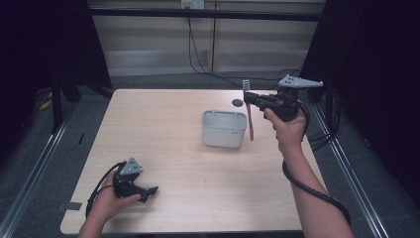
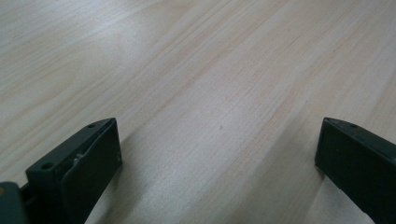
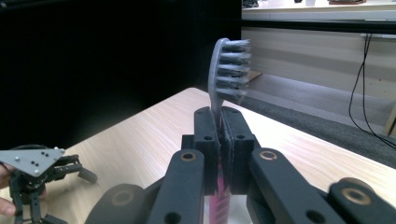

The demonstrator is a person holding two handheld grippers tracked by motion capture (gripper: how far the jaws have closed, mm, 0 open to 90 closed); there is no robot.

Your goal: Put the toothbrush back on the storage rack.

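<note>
A toothbrush [image 1: 249,116] with a pink handle and grey bristled head hangs upright, head up, beside the right wall of a white holder cup [image 1: 224,129] near the middle of the table. My right gripper [image 1: 247,97] is shut on its neck, held above the table at the right. In the right gripper view the toothbrush head [image 3: 229,70] rises above the closed jaws of the right gripper [image 3: 221,135], and the pink handle drops below them. My left gripper [image 1: 148,192] rests low at the table's front left, open, jaws wide over bare wood [image 2: 219,126].
A dark round mark [image 1: 237,103] lies on the light wooden table [image 1: 168,163] behind the cup. Cables trail from both grippers. Black frames and dark curtains flank the table, with metal rails along both sides.
</note>
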